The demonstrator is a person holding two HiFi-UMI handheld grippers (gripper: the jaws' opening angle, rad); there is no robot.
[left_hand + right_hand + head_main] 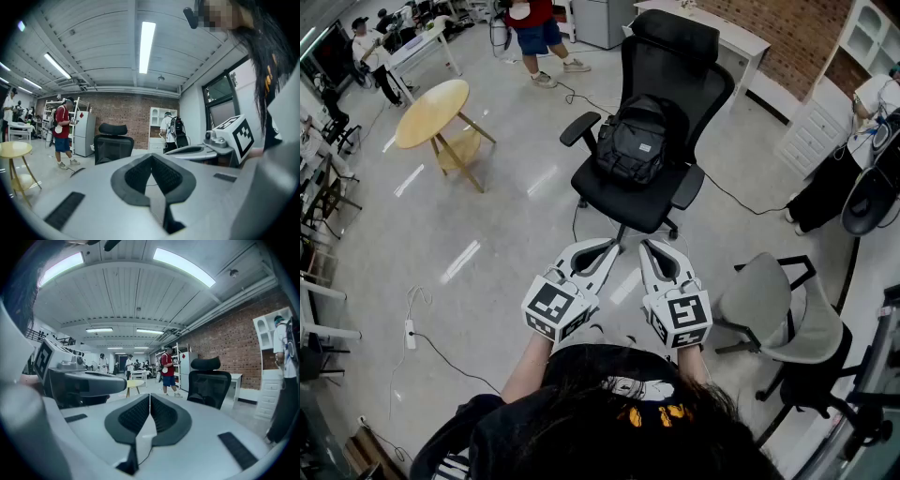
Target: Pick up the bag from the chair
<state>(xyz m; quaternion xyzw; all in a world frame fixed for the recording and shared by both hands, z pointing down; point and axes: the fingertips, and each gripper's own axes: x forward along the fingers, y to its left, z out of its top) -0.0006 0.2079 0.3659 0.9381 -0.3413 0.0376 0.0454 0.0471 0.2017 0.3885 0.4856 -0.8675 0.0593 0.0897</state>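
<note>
A glossy pale grey floor [487,234] is spreading across an open workroom. A red brick wall [787,28] is running along the far side, and a round light-wood table [431,112] is standing off to the left. A black mesh office chair with a headrest [675,56] is standing mid-floor. The black fabric backpack [630,141] is sitting upright on its seat, leaning on the backrest with its front pocket facing outward. The left gripper [614,246] and right gripper [649,246] are hovering side by side short of the chair, each with fingers pressed together on nothing.
</note>
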